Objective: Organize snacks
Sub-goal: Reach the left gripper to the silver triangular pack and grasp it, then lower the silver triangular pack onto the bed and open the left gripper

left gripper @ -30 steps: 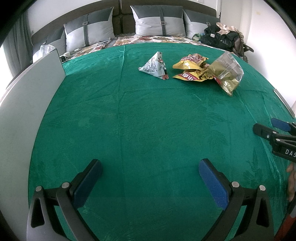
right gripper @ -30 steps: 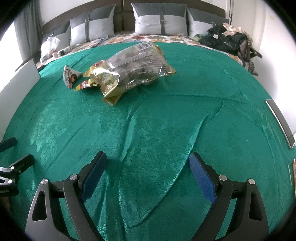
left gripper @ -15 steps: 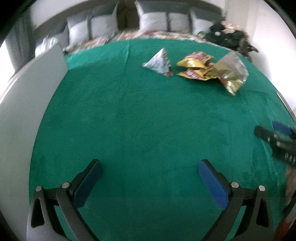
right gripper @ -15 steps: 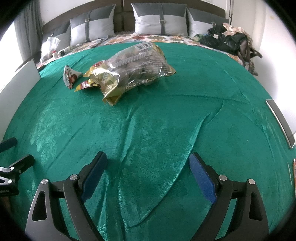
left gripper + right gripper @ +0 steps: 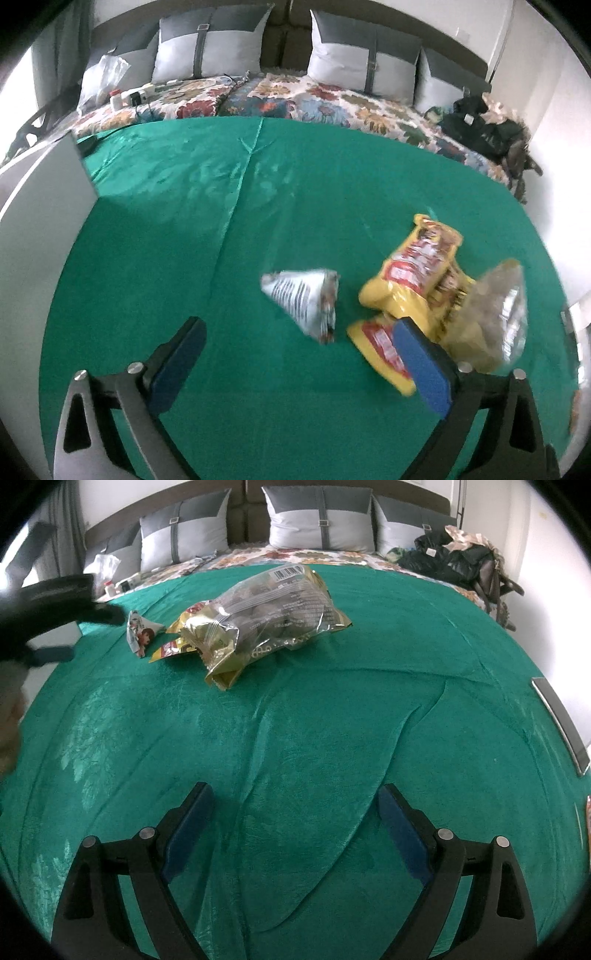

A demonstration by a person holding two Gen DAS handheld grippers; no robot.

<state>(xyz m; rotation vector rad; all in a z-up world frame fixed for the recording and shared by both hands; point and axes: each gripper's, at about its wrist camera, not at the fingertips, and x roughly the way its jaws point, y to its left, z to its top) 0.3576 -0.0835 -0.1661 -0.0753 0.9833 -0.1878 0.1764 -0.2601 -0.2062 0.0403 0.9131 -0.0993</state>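
Just ahead of the left tool (image 5: 295, 354), whose wide jaws are closing on nothing, lies the white snack packet (image 5: 303, 299); yellow packets (image 5: 413, 284) touch its right pad; the right tool (image 5: 295, 827) gapes empty.

1. The left gripper (image 5: 295, 354) has black angular arms, blue pads (image 5: 421, 369) and silver screws.
2. The right gripper (image 5: 295, 830) matches: black triangular-cutout arms, blue pads (image 5: 400, 834), silver screws.

Shiny green cloth cover (image 5: 332, 720), glossy crinkled plastic snack bag (image 5: 273, 609), matt grey pillows (image 5: 321, 520)
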